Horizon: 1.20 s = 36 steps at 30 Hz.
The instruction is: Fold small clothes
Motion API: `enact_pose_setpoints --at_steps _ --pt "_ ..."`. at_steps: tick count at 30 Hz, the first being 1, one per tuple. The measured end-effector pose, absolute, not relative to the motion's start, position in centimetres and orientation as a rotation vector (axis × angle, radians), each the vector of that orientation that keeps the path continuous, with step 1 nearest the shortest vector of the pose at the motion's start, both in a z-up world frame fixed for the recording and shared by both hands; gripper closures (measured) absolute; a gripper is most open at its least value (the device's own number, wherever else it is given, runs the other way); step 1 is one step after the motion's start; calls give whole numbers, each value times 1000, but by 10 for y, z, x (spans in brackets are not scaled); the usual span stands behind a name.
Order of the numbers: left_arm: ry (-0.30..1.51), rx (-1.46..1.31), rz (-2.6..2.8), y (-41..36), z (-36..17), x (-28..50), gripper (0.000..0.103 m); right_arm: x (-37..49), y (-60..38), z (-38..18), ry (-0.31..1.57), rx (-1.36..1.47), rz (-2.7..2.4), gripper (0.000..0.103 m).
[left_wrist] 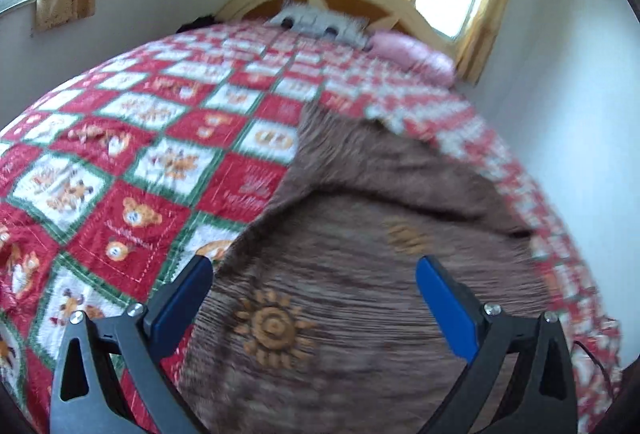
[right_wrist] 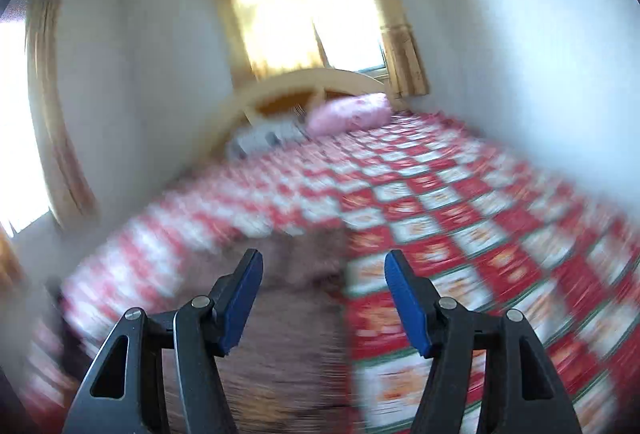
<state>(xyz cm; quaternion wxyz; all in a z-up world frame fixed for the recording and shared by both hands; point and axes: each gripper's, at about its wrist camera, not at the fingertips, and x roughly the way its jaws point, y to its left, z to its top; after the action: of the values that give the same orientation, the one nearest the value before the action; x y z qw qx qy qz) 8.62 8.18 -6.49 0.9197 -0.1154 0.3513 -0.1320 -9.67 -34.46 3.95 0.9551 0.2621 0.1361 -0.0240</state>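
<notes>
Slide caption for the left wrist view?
Open left gripper above a brown sun-print garment lying on a red patchwork quilt.

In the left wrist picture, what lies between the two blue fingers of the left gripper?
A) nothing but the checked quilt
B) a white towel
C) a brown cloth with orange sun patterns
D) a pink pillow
C: the open left gripper frames the brown cloth, with an orange sun pattern printed on it, lying on the red checked quilt.
</notes>
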Motion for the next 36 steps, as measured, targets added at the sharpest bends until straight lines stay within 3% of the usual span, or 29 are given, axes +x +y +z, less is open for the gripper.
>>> enact_pose_setpoints --at_steps 5,11,14,20,28,31,36 --pt "637 -152 -334 89 -16 56 0 -133 -379 68 128 1013 335 39" --pt "640 85 -385 101 -5 18 0 -177 -381 116 200 959 573 31" --pt "673 173 -418 107 -17 -2 0 -202 -369 129 346 761 414 19" --pt "798 254 -411 111 -68 -23 0 -192 -340 60 543 592 193 19" --pt "963 56 -373 138 -111 -5 1 -145 -312 -28 748 406 54 19" --pt "1077 -79 -377 146 -136 7 11 -137 -308 -57 821 395 43 19" --pt "1056 -63 -378 141 -139 0 17 -125 -299 -87 910 335 14 25"
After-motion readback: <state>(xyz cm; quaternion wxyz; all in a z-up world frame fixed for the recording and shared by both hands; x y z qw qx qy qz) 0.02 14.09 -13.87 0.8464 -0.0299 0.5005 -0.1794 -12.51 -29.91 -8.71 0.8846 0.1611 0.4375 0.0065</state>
